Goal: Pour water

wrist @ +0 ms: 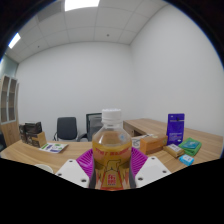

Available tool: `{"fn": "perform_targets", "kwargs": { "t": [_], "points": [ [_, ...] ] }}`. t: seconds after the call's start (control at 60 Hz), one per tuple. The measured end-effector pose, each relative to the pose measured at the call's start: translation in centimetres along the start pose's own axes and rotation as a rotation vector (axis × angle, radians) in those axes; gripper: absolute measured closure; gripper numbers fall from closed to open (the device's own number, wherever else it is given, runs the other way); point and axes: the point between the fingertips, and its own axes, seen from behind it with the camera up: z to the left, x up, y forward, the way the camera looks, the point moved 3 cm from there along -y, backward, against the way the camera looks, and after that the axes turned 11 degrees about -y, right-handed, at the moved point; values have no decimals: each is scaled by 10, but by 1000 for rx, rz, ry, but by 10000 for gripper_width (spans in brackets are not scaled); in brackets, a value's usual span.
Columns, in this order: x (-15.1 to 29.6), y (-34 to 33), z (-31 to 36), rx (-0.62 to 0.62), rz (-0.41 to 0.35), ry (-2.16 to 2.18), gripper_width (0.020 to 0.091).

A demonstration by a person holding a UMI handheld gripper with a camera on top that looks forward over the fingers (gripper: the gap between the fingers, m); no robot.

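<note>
A clear plastic bottle (111,150) of amber drink with a white cap and a yellow-red label stands upright between my fingers. My gripper (112,170) is shut on the bottle, both magenta pads (86,160) pressing its sides. The bottle is held high, with its cap in front of the far white wall. The bottle's base is hidden below the fingers.
A long wooden desk (160,128) runs behind the bottle. On the right stand a purple box (176,126), a green box (190,146) and small packs. At the left are a black chair (67,128), books (52,148) and a dark box (32,133).
</note>
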Motion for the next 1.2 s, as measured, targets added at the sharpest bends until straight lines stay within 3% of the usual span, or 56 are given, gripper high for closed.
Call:
{"fn": "perform_targets", "kwargs": {
  "t": [0.167, 0.233, 0.4, 0.517, 0.6, 0.65, 0.767, 0.967, 1.2],
  "points": [
    [-61, 10, 23, 91, 97, -16, 642],
    [-59, 11, 22, 92, 55, -45, 637],
    [-62, 11, 20, 108, 76, -14, 608],
    [-63, 10, 20, 116, 105, -34, 495],
    [-68, 3, 17, 117, 162, -42, 242],
    [-62, -7, 14, 111, 155, -45, 274],
    [-47, -51, 9, 110, 134, -30, 261],
    [-7, -168, 37, 208, 71, 9, 267],
    [10, -268, 82, 312, 47, 98, 266]
  ]
}}
